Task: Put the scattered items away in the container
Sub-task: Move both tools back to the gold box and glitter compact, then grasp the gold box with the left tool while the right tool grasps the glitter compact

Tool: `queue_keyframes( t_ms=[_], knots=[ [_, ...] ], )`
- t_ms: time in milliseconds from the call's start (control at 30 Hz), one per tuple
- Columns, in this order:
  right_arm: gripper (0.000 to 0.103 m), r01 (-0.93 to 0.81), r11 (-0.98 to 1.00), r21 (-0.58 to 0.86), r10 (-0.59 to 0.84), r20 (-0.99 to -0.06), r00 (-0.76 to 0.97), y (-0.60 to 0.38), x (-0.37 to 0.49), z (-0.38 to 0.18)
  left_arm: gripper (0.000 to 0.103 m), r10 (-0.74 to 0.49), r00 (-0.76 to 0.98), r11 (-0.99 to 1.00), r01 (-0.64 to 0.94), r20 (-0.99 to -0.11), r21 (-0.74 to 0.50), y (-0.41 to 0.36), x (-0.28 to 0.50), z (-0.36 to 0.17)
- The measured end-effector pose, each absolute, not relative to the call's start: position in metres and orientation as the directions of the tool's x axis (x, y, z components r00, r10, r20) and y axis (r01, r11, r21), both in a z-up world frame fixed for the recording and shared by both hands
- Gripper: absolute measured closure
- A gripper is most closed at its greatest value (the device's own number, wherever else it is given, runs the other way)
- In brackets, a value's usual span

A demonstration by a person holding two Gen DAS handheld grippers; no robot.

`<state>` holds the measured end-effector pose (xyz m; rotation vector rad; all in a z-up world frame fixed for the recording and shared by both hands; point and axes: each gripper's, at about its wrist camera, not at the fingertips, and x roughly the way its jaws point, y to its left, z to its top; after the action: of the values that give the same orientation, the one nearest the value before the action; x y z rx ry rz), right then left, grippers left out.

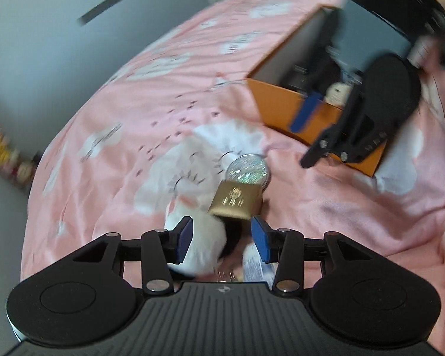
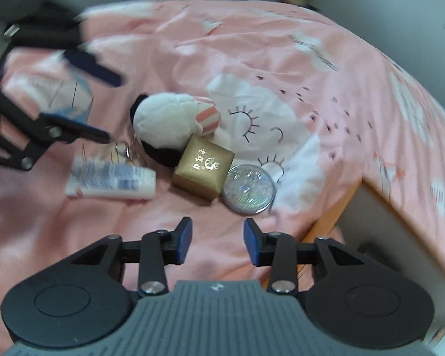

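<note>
4 items lie clustered on your pink bedsheet [image 2: 281, 44]; your right gripper [image 2: 217, 241], spread and empty, hovers nearest the gold cardboard box [image 2: 203, 167], dead ahead, orange container [image 2: 335, 219] rightward.

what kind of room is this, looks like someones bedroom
Most likely a bedroom: everything lies on a bed under a pink cloud-print bedsheet, with a plush toy and an orange box on it.

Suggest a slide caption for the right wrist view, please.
Open right gripper hovers before a gold box, glitter disc and plush toy on pink bedding.
</note>
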<state>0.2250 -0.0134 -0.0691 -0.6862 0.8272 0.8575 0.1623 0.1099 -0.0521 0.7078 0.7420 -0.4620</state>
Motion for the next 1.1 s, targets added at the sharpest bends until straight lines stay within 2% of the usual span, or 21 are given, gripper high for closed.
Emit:
queue_keyframes(
  t_ms=[33, 100, 267, 467, 533, 633, 933, 1100],
  knots=[
    [0.041, -0.866, 0.457, -0.202, 0.365, -0.845, 0.39, -0.011, 0.232, -0.068, 0.046, -0.142, 0.647, 0.656, 0.628, -0.749, 0.418, 0.105, 0.17, -0.055],
    [0.031, -0.891, 0.409, -0.198, 0.353, -0.866, 0.354, -0.005, 0.249, -0.068, 0.036, -0.168, 0.614, 0.611, 0.679, -0.771, 0.407, 0.098, 0.186, -0.062],
    [0.03, -0.93, 0.283, -0.236, 0.304, -0.897, 0.321, 0.011, 0.284, -0.083, 0.033, -0.138, 0.546, 0.537, 0.743, -0.827, 0.4, 0.087, 0.219, -0.097],
    [0.03, -0.97, 0.124, -0.21, 0.269, -0.934, 0.236, 0.03, 0.307, -0.1, 0.033, -0.133, 0.457, 0.546, 0.774, -0.88, 0.319, 0.091, 0.245, -0.118],
    [0.024, -0.978, 0.077, -0.192, 0.251, -0.946, 0.205, 0.035, 0.312, -0.105, 0.033, -0.128, 0.433, 0.536, 0.787, -0.892, 0.305, 0.091, 0.249, -0.123],
    [0.022, -0.982, 0.018, -0.19, 0.23, -0.955, 0.189, 0.04, 0.315, -0.113, 0.031, -0.117, 0.426, 0.527, 0.792, -0.897, 0.307, 0.09, 0.256, -0.13],
    [0.018, -0.984, -0.013, -0.177, 0.193, -0.966, 0.171, 0.042, 0.329, -0.13, 0.033, -0.137, 0.376, 0.602, 0.766, -0.916, 0.224, 0.091, 0.276, -0.143],
    [0.017, -0.986, -0.013, -0.164, 0.188, -0.969, 0.158, 0.048, 0.331, -0.135, 0.033, -0.131, 0.389, 0.64, 0.735, -0.912, 0.222, 0.098, 0.272, -0.137]
  ],
)
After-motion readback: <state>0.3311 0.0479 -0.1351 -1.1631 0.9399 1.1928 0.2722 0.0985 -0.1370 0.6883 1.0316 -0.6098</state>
